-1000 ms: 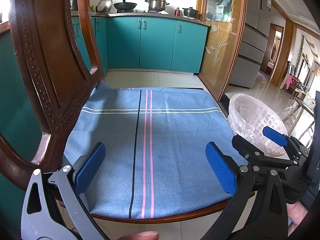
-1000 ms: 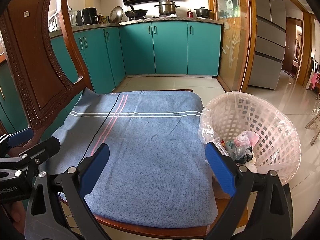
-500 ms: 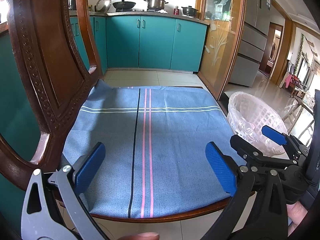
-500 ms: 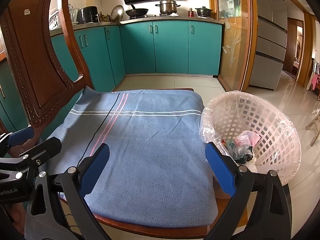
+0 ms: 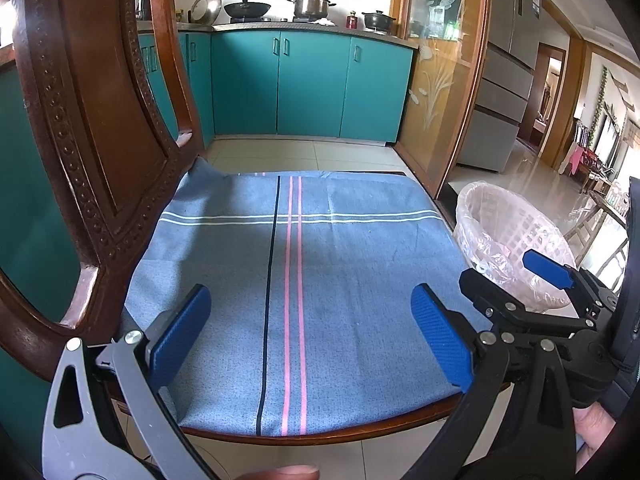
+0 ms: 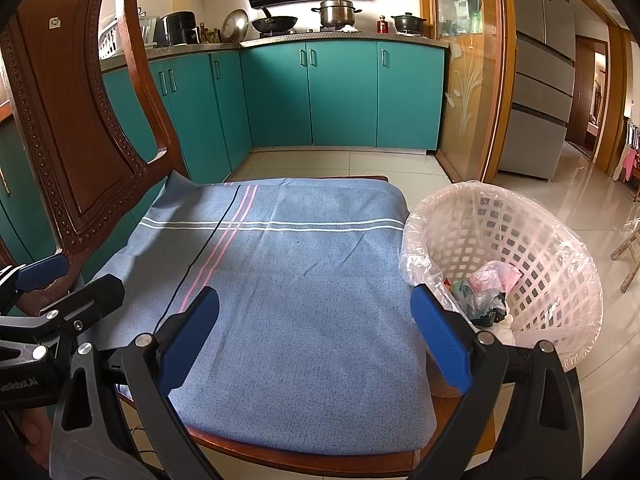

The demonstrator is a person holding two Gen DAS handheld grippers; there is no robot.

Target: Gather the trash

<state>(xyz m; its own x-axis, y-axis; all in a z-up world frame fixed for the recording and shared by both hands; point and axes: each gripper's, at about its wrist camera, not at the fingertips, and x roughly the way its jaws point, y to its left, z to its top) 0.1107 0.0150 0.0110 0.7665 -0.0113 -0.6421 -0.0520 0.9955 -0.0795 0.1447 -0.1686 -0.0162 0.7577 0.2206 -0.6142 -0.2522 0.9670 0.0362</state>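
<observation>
One wooden chair (image 6: 68,120), carved back at far left, seat covered by one blue cloth (image 6: 304,300) crossed by one dark stripe, two pink stripes and two white lines. Two grippers side by side over the near edge of the seat: left gripper (image 5: 312,336) with jaws spread wide, nothing between the two blue pads; right gripper (image 6: 316,336) likewise wide apart and empty, right pad level with the basket rim. Cloth surface bare between both sets of jaws. One white lattice basket (image 6: 560,264) with one clear plastic liner, standing on the tiled floor (image 6: 520,184) just beside the right edge of the seat. Trash (image 6: 486,292) lying inside the basket at the bottom: crumpled pink, dark and clear wrappers, number not countable. Behind, teal cabinets (image 6: 340,92) under one counter (image 6: 344,36) carrying one wok, one steel pot, one dark lidded pot. One thumb (image 5: 288,472) at bottom edge of left view.
</observation>
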